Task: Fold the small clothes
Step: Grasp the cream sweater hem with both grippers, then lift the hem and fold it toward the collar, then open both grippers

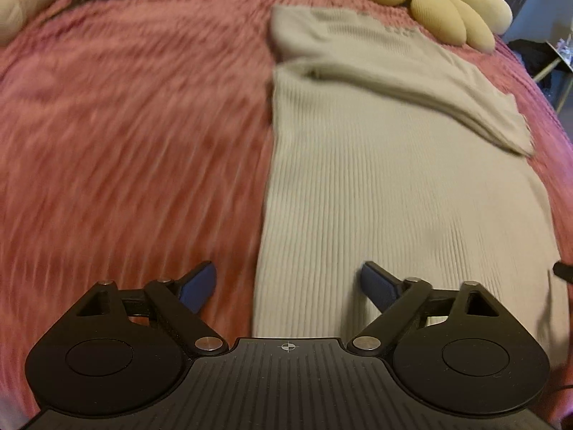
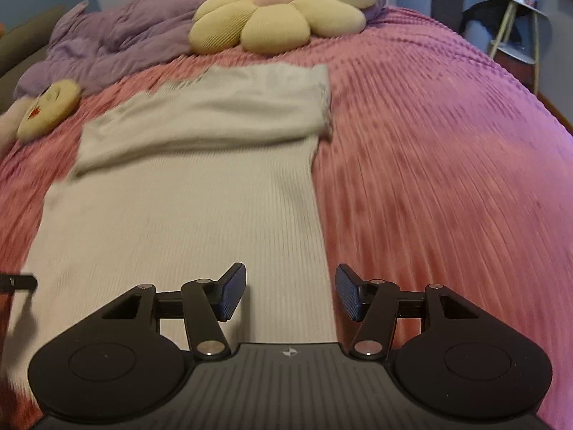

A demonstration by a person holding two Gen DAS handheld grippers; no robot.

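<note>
A beige ribbed knit garment (image 1: 394,186) lies flat on the pink bedspread (image 1: 125,143), its sleeves folded across the upper part. My left gripper (image 1: 288,286) is open and empty, straddling the garment's near left edge. In the right wrist view the garment (image 2: 179,215) lies left of centre on the bedspread (image 2: 447,197). My right gripper (image 2: 290,292) is open and empty, straddling the garment's near right edge. A bit of the left gripper shows at the left edge of the right wrist view (image 2: 18,281).
A yellow flower cushion (image 2: 286,18) lies beyond the garment, also in the left wrist view (image 1: 447,7). A small yellow face cushion (image 2: 48,109) and a purple quilt (image 2: 107,43) lie at the far left. A side table (image 2: 519,28) stands beyond the bed's right edge.
</note>
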